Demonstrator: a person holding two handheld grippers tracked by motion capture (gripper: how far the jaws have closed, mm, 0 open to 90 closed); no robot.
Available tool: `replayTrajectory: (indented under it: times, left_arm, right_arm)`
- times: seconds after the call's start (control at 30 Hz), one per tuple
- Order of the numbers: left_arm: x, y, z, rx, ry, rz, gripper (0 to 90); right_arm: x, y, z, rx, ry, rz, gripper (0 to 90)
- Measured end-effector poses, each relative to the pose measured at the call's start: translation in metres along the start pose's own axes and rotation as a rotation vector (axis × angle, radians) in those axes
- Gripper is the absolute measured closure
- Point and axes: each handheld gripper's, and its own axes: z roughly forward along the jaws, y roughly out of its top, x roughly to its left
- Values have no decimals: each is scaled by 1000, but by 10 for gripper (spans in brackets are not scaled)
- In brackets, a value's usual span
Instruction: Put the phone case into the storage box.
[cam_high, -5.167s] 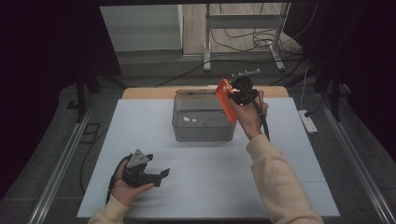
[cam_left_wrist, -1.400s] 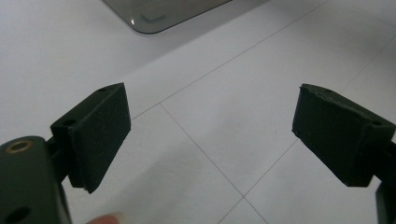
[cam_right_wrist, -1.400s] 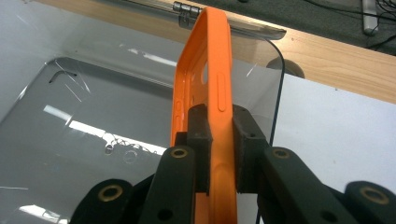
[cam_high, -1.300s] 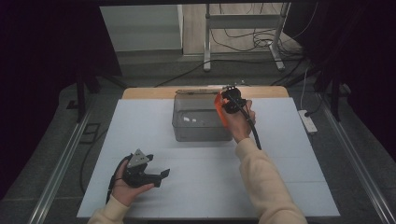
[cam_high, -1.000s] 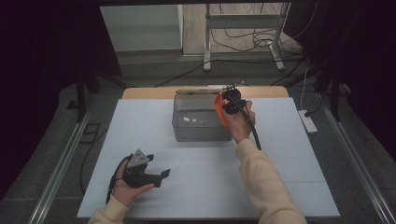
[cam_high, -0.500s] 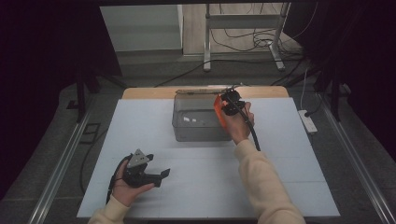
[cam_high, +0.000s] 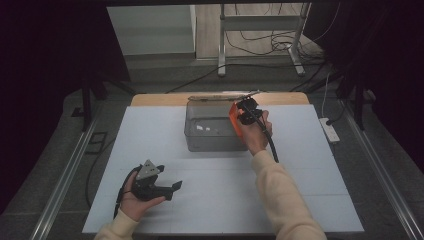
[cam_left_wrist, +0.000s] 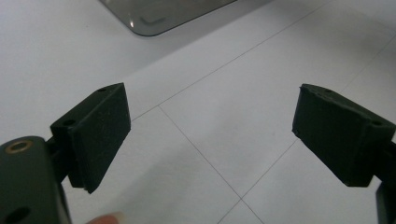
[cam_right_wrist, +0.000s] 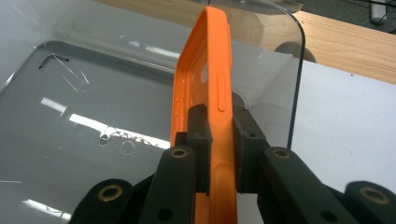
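A: What about the left claw (cam_high: 172, 187)?
B: Its jaws are spread wide with nothing between, low over the tabletop (cam_high: 310, 165).
A: And the orange case (cam_right_wrist: 210, 84)?
B: It stands edge-up over the grey bin (cam_high: 212, 135), pinched in the right claw (cam_right_wrist: 220, 126).

No text, label, brand mark, number or sign can be read in any of the views. The orange phone case (cam_right_wrist: 212, 88) bears only moulded button ridges and cut-outs, without lettering. The clear grey bin (cam_high: 216, 131) carries light reflections and scratches but no print. The white desk (cam_high: 150, 145) shows thin seam lines alone.
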Motion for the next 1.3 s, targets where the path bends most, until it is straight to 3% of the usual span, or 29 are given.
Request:
replayTrajectory:
  times: [1.3]
  left_arm:
    - [0,0,0,1,0,0,116]
  right_arm:
    - [3,-1,2,22,-37,-27,788]
